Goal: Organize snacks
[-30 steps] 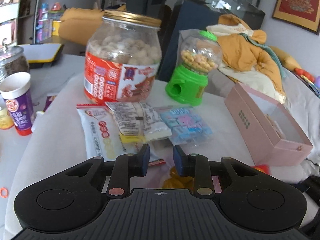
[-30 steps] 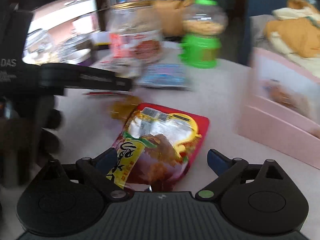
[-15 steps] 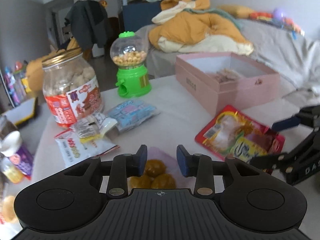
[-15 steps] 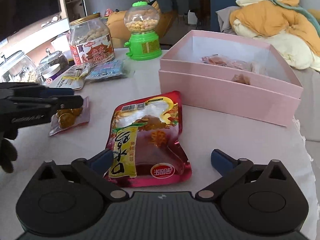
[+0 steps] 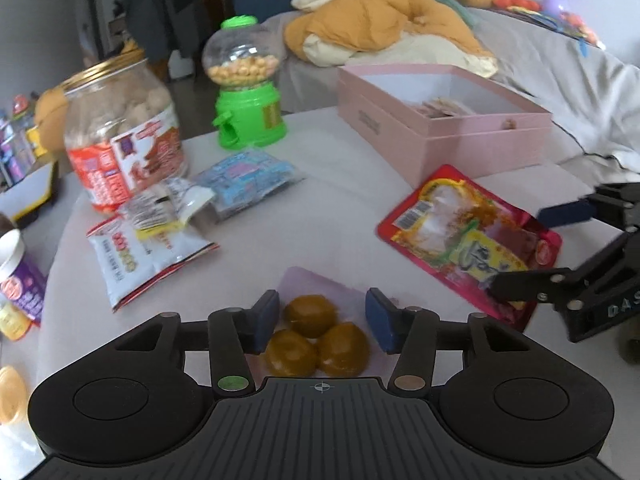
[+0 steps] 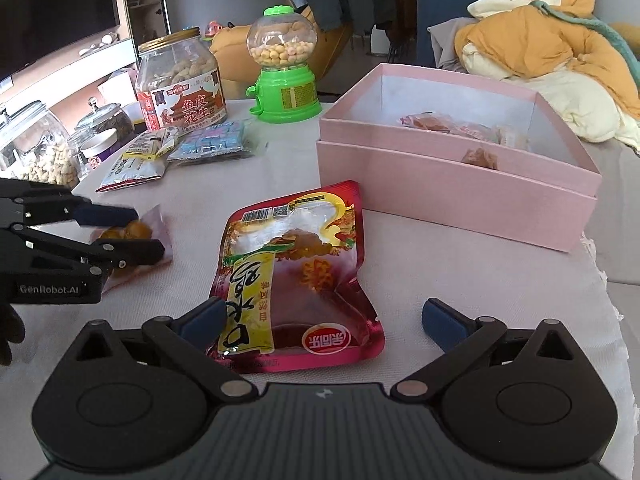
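A clear pouch of three brown round snacks [image 5: 316,336] lies on the white table between the fingers of my left gripper [image 5: 322,316]. Its jaws are opening and the pads stand off the pouch. A red foil snack packet [image 6: 296,264] lies flat between the wide-open fingers of my right gripper [image 6: 322,320], which do not touch it. The open pink box [image 6: 460,196] stands just beyond the packet with several wrapped snacks inside. In the right wrist view the left gripper [image 6: 146,232] sits over the pouch [image 6: 128,232] at the left. In the left wrist view the right gripper [image 5: 520,248] frames the packet [image 5: 468,236].
A big peanut jar [image 6: 180,84], a green candy dispenser [image 6: 284,72], a blue candy bag [image 6: 212,144] and white snack packets [image 5: 140,248] lie at the table's far left. A purple cup [image 5: 20,280] and glass jars [image 6: 36,148] stand beyond. A bed with orange clothing [image 6: 540,40] lies behind the box.
The left view swung right, from the jar and packets to the brown-snack pouch, and its jaws widened. The right gripper settled over the red packet with its jaws spread wider.
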Motion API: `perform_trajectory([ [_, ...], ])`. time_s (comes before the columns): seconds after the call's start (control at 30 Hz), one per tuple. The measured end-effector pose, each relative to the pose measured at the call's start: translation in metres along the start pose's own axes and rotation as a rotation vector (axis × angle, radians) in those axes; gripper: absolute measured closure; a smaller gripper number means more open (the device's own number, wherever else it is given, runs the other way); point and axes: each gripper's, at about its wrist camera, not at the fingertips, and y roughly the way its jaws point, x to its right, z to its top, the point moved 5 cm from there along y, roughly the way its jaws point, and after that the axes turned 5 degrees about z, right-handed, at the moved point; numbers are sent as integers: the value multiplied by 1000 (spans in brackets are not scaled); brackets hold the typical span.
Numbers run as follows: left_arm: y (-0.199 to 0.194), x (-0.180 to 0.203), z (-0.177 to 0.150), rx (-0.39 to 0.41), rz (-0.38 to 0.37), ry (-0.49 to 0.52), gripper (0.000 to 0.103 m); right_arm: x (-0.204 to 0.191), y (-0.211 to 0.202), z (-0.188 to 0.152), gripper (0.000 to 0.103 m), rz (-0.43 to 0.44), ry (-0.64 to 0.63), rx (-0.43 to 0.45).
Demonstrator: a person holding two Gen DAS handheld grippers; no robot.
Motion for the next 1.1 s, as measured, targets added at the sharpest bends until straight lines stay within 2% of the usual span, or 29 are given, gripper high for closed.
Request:
perform_trajectory([
  [0.13, -3, -8, -4, -6, 71, -4, 45, 0, 0, 0, 0, -1, 0, 2],
  [0.53, -16, -10, -10, -10, 32, -23, 49, 0, 0, 0, 0, 0, -1, 2],
  [0.67, -37, -11, -6, 39, 44, -17, 49, 0, 0, 0, 0, 0, -1, 2],
  [0.77, -53, -8, -4, 61, 23, 17, 49, 0, 0, 0, 0, 0, -1, 2],
  [0.9, -45, 4, -14, -1, 27, 92, 49, 0, -1, 0, 0, 1, -2, 2],
  [0.93, -40, 7, -19, -22, 29, 105, 47, 0, -1, 0, 0, 1, -2, 2],
  [1.0, -36, 14, -24, -9, 56, 149, 41, 0, -1, 0, 0, 1, -2, 2],
  [1.1, -36, 17, -24, -13, 20, 128, 25, 0, -1, 0, 0, 1, -2, 2],
])
